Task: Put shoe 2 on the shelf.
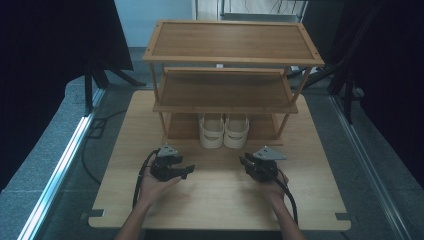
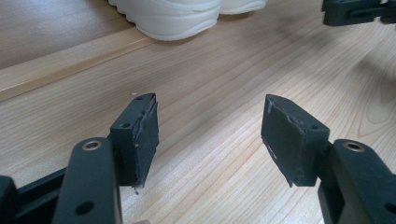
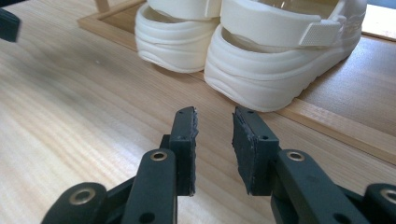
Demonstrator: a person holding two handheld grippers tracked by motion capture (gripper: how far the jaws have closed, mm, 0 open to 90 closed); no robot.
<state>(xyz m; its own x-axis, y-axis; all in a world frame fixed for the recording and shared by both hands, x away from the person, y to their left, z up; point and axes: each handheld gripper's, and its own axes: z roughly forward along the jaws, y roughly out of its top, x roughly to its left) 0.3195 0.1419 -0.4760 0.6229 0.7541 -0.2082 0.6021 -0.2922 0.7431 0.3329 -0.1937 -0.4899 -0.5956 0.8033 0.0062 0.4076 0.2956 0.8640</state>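
Sandals: the cream pair (image 1: 223, 131) sits on the rack's (image 1: 232, 55) bottom shelf, just beyond us.
Left tool (image 1: 186, 171): spread wide, empty.
Right tool (image 1: 244, 161): narrowly parted, empty.
Risk: our narrow right tool may shove a heel deeper instead of straddling it.

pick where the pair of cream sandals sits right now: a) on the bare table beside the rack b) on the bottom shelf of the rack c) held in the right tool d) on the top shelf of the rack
b: in the high view the cream sandals stand side by side on the lowest board of the wooden rack, heels toward the person, while the left tool and right tool are both open and hold nothing.
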